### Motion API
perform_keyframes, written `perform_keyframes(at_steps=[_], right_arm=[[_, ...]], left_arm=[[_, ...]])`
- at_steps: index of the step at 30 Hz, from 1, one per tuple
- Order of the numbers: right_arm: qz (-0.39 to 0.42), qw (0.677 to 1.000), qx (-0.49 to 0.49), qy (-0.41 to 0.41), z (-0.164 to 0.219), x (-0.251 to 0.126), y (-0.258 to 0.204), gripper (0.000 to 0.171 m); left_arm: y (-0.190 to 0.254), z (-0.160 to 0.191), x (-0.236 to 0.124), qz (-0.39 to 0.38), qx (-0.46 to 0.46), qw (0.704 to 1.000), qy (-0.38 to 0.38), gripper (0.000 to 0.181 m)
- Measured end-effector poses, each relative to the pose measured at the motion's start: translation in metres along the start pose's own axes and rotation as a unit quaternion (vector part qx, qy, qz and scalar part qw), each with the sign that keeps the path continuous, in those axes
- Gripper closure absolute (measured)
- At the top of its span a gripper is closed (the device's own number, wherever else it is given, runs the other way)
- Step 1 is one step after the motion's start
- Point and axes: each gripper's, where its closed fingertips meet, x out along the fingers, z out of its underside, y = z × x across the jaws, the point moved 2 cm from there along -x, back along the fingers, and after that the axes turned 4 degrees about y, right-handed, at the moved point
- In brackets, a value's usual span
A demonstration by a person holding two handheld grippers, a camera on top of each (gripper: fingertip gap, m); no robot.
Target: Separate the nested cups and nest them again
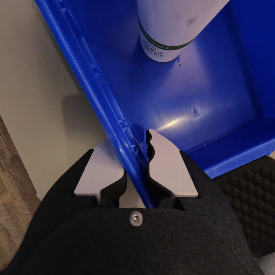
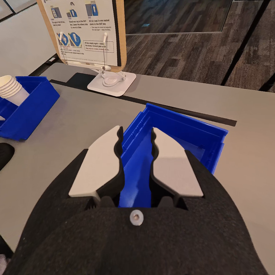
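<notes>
In the left wrist view a stack of white paper cups (image 1: 166,29) with a green band stands inside a blue bin (image 1: 193,92). My left gripper (image 1: 128,135) straddles this bin's left wall, one finger outside and one inside, and is shut on it. In the right wrist view my right gripper (image 2: 136,128) straddles the left wall of a second, empty blue bin (image 2: 186,128) and is closed on that wall. The nested cup stack (image 2: 10,87) shows far left in the first bin (image 2: 34,104).
Both bins are on a grey table (image 2: 89,111). An instruction board on a white stand (image 2: 111,83) is at the table's far edge. A black dimpled foam mat (image 1: 245,200) lies by the first bin. Wood-pattern floor (image 2: 193,44) lies beyond.
</notes>
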Motion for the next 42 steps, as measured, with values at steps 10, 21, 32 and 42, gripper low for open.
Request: perform_keyframes(at_steps=[10,21,32,42], right_arm=[[0.038,0.999,-0.003,-0.035,0.012,0.004,0.015,0.135],[0.126,0.992,0.001,-0.028,0.025,-0.034,0.05,0.124],[0.159,0.987,-0.016,-0.01,0.02,-0.036,0.044,0.112],[0.184,0.983,0.007,0.002,0.086,-0.081,0.06,0.089]], left_arm=[[-0.009,-0.009,0.008,0.006,0.044,0.999,0.004,0.143],[-0.014,-0.012,0.005,-0.013,0.08,0.994,0.076,0.118],[-0.014,-0.021,-0.061,0.01,0.037,0.969,0.244,0.085],[-0.06,-0.007,-0.182,-0.089,-0.017,0.925,0.37,0.085]])
